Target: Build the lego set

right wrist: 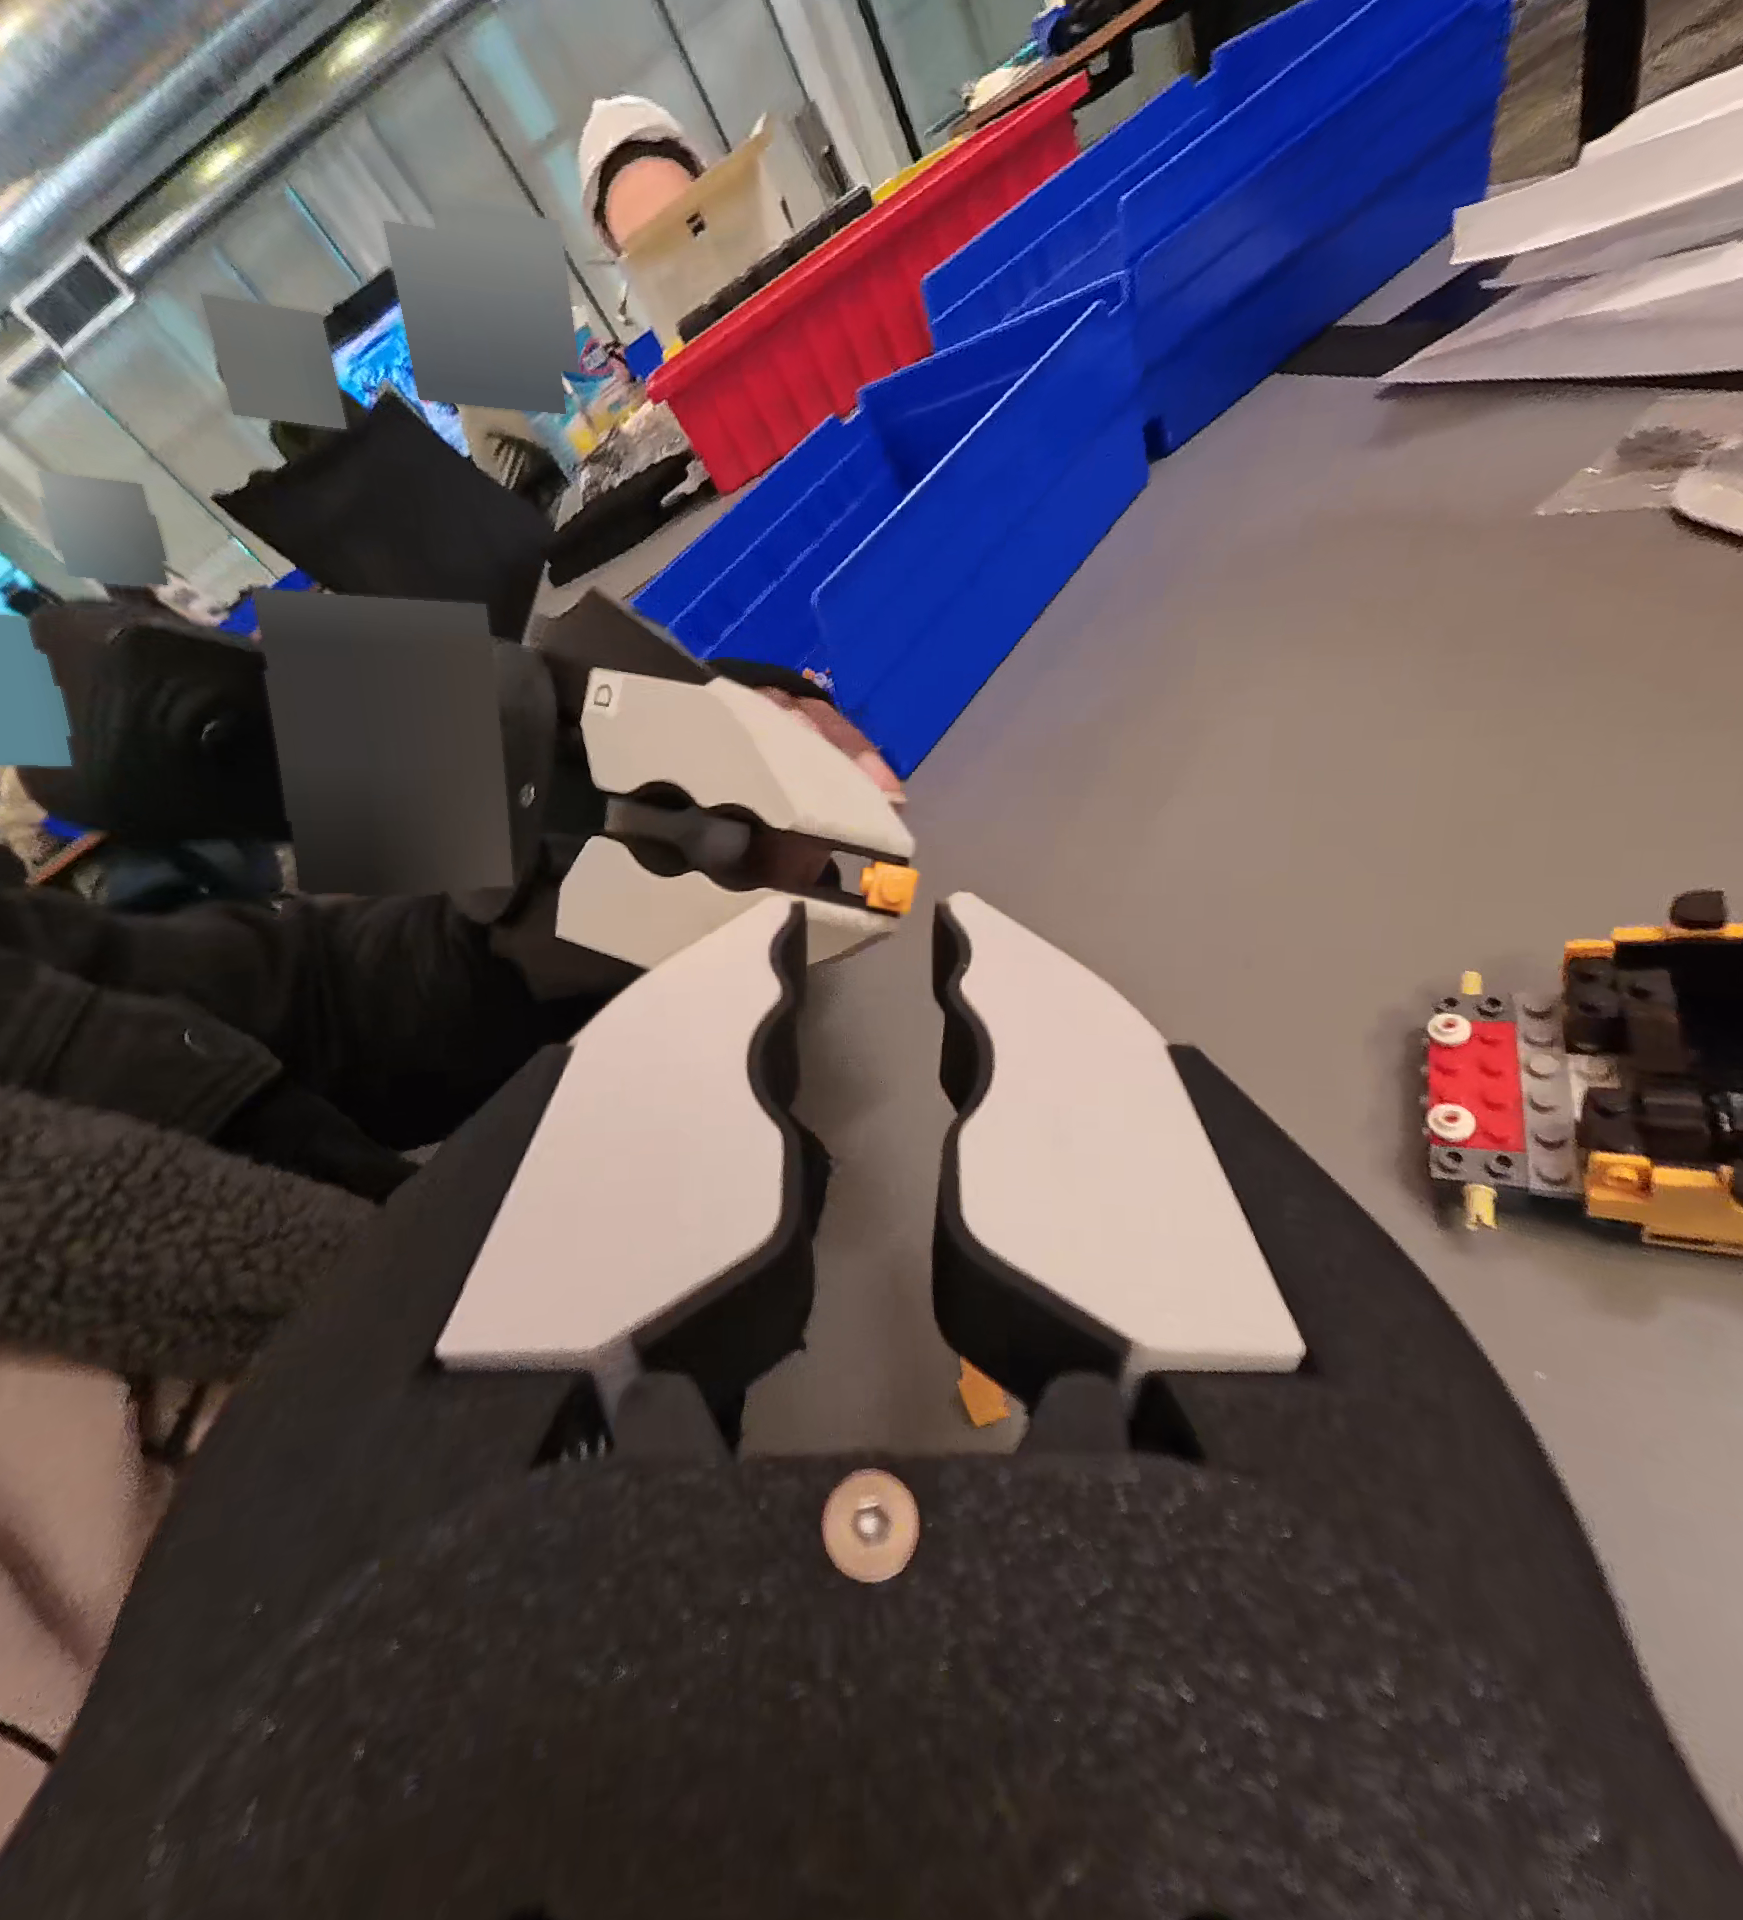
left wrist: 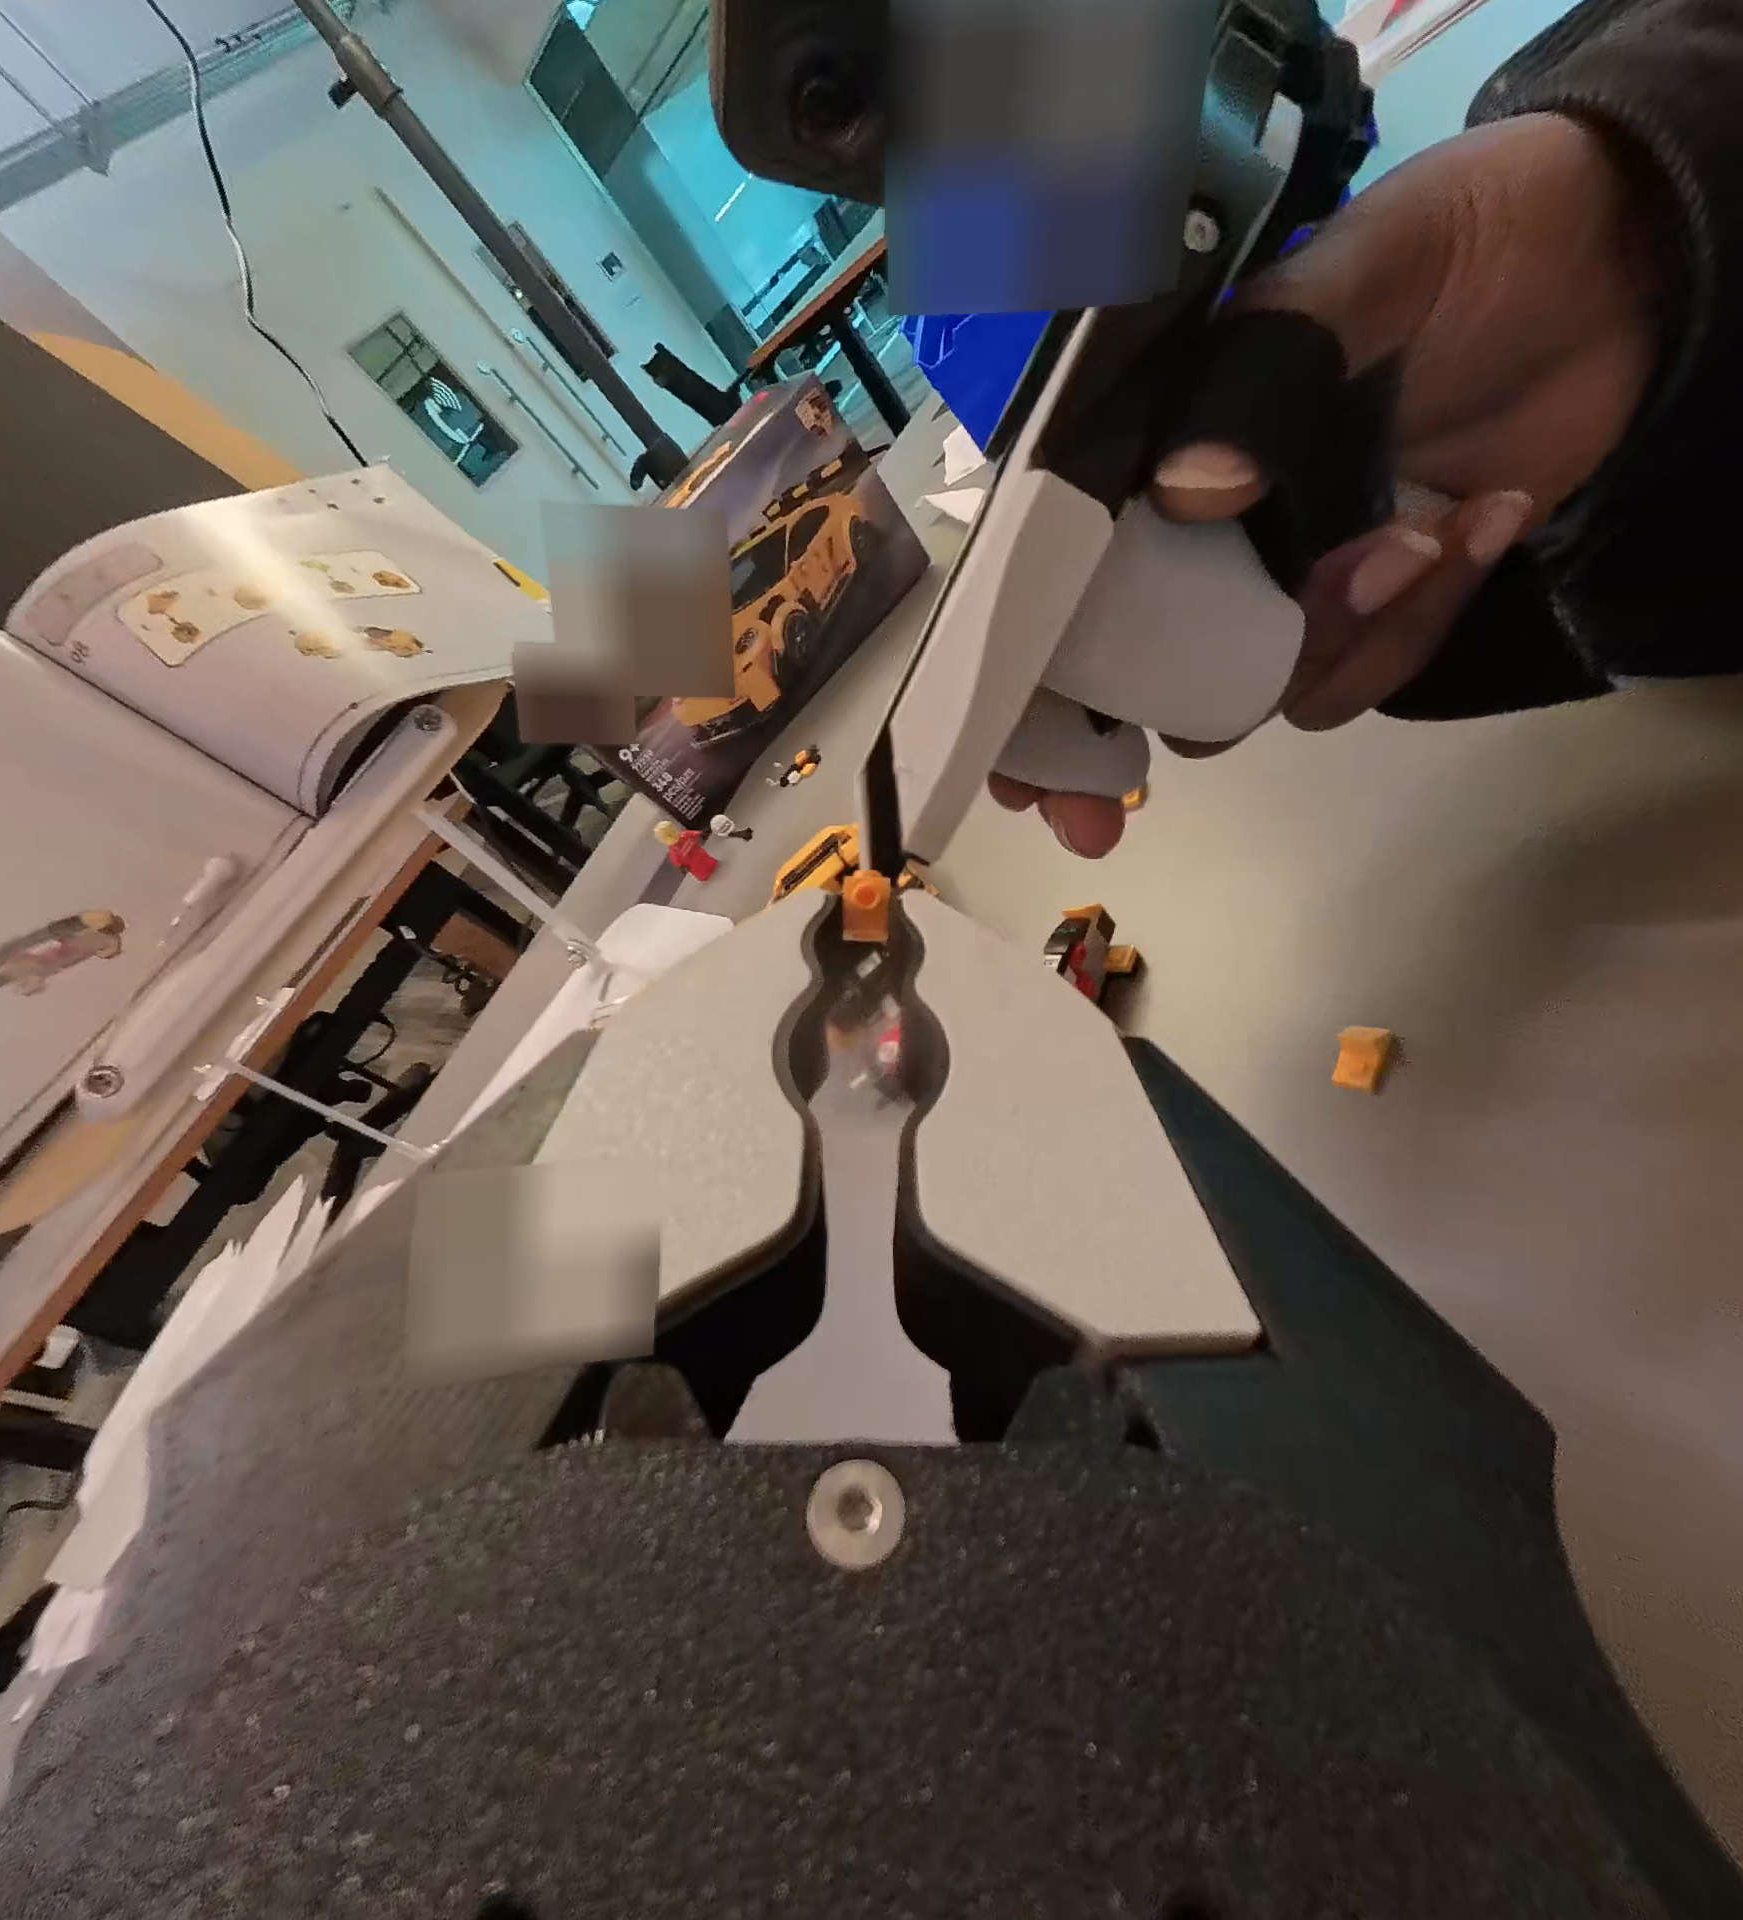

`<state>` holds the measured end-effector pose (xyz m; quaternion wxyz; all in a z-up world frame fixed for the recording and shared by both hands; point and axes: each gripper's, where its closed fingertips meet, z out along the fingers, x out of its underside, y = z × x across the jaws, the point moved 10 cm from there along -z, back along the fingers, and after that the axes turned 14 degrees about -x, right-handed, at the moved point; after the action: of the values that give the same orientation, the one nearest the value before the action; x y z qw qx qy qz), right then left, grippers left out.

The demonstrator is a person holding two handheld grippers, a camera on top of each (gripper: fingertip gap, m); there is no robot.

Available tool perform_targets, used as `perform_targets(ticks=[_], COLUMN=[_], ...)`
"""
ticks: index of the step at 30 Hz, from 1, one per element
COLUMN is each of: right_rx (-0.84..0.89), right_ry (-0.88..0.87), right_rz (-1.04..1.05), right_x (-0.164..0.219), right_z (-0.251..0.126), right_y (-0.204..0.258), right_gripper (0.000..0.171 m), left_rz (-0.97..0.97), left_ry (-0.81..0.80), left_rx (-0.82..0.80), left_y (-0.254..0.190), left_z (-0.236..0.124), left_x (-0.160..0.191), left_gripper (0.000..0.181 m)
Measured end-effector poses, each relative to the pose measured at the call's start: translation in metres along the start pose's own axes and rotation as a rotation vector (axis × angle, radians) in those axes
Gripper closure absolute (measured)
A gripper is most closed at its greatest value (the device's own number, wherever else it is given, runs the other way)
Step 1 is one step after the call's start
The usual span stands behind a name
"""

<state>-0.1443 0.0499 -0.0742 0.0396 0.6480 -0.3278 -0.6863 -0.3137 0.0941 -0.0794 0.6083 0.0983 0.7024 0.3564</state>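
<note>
My left gripper (left wrist: 865, 940) is shut on a small orange brick (left wrist: 865, 900), pinched at the fingertips above the grey table. The right wrist view shows the same brick (right wrist: 889, 890) in the left gripper (right wrist: 898, 868), stud side facing out. My right gripper (right wrist: 869, 920) is open and empty, its tips just below and beside that brick. In the left wrist view the right gripper (left wrist: 888, 847) comes in from the upper right, held by a gloved hand. The partly built orange, black and red car (right wrist: 1625, 1101) lies on the table to the right.
Loose orange pieces (left wrist: 1363, 1058) and small sub-builds (left wrist: 1085, 940) lie on the table (left wrist: 1469, 1299). A red minifigure (left wrist: 690, 850), the set box (left wrist: 794, 582) and an open instruction booklet (left wrist: 223, 644) are at the left. Blue bins (right wrist: 1002, 520) and a red bin (right wrist: 846, 312) stand behind. The tips of both grippers are at nearly the same place.
</note>
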Motion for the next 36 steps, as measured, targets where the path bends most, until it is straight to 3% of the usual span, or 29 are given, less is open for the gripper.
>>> perform_targets(ticks=[12, 14, 17, 22, 28, 36], right_rx=[-0.123, -0.163, -0.215, -0.260, -0.333, -0.379], right_ry=[0.019, 0.091, 0.204, 0.351, 0.462, 0.568], right_rz=[0.055, -0.041, -0.291, -0.601, -0.760, -0.850], right_x=[0.004, 0.002, 0.001, 0.007, 0.013, 0.016], right_z=[-0.001, -0.005, -0.015, -0.018, -0.013, -0.006], right_y=[-0.009, -0.007, -0.001, 0.015, 0.026, 0.033], right_gripper=[0.162, 0.162, 0.162, 0.162, 0.162, 0.162], left_rz=[0.109, 0.013, -0.310, -0.816, -0.981, -1.016], left_ry=[-0.055, -0.085, -0.055, 0.092, 0.132, 0.187], left_rx=[0.016, 0.108, 0.341, 0.783, 0.997, 1.068], left_y=[-0.009, -0.007, 0.002, -0.001, -0.010, -0.015], left_z=[-0.003, -0.004, -0.002, 0.010, 0.013, 0.016], left_x=[-0.003, -0.002, 0.004, 0.015, 0.018, 0.022], left_gripper=[0.173, 0.170, 0.155, 0.159, 0.158, 0.170])
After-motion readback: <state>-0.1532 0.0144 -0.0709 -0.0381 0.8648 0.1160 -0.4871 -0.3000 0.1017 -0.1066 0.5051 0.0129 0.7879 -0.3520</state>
